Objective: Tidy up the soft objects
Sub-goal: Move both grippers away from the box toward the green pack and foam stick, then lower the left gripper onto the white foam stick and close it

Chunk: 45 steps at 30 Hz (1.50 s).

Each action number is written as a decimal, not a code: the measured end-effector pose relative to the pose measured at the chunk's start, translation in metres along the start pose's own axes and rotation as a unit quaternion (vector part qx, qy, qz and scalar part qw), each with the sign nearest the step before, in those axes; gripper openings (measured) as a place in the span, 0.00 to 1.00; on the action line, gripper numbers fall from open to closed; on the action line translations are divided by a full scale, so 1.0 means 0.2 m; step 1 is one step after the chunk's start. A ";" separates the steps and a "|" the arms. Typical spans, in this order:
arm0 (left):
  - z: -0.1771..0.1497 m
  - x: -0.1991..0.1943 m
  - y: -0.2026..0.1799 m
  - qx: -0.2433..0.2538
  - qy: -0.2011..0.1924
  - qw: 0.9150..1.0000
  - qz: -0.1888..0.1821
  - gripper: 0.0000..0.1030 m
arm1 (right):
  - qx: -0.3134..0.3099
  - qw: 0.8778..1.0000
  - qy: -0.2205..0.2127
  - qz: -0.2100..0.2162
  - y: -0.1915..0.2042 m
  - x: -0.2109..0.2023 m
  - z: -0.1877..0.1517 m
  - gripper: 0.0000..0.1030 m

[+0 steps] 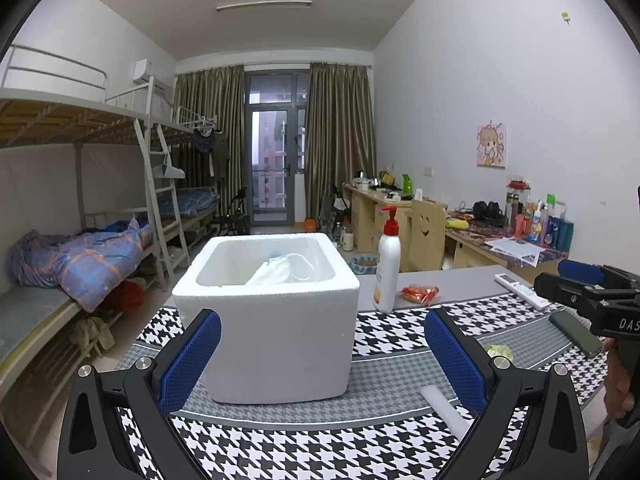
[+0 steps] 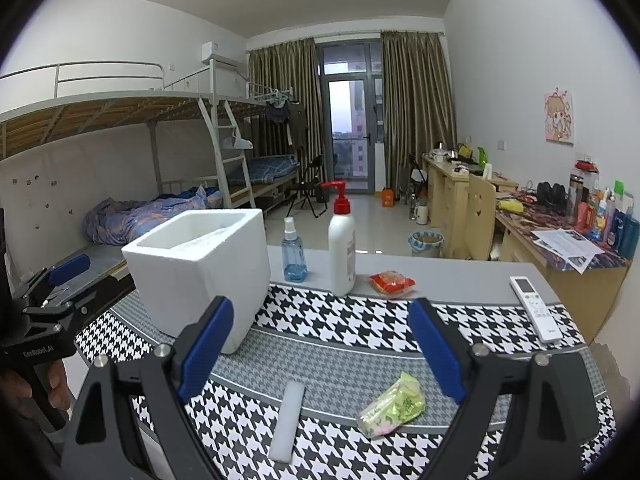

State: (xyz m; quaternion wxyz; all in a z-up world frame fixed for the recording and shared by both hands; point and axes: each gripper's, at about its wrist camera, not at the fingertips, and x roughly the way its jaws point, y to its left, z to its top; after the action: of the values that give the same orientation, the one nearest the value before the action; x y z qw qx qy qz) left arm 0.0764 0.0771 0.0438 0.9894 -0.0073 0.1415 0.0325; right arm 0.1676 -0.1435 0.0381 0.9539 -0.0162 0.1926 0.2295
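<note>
A white foam box [image 1: 276,320] stands on the houndstooth mat, with a white soft bag [image 1: 280,270] inside it; the box also shows in the right wrist view [image 2: 196,268]. My left gripper [image 1: 320,360] is open and empty, just in front of the box. My right gripper [image 2: 320,352] is open and empty above the mat. A green soft packet [image 2: 394,406] lies near its right finger. A white foam strip [image 2: 288,420] lies between the fingers, nearer the camera. A red snack packet [image 2: 392,282] lies farther back.
A white pump bottle [image 2: 342,248] and a blue spray bottle [image 2: 293,256] stand behind the mat. A white remote [image 2: 536,308] lies at the right, and a dark phone [image 1: 576,332] lies near the right gripper. Bunk beds stand left, desks right.
</note>
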 end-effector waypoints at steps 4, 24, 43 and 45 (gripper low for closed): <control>-0.03 0.02 -0.01 -0.003 0.006 1.000 0.001 0.99 | 0.004 1.000 0.003 -0.003 -0.01 0.01 -0.01 0.89; -0.12 0.10 -0.15 0.005 0.041 0.998 -0.044 0.99 | 0.025 0.998 0.022 -0.046 -0.14 0.02 -0.09 0.89; -0.16 0.17 -0.30 0.007 0.067 0.994 -0.080 0.99 | 0.033 0.996 0.043 -0.075 -0.24 -0.01 -0.16 0.89; -0.17 0.18 -0.33 0.012 0.071 0.994 -0.082 0.99 | 0.036 0.995 0.046 -0.075 -0.26 -0.01 -0.17 0.89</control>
State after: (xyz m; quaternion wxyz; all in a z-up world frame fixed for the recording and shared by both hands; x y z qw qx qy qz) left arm 0.1053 0.0136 0.0018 0.9762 -0.0098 0.2106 -0.0515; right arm 0.1767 -0.1941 0.0041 0.9586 -0.0068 0.2425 0.1491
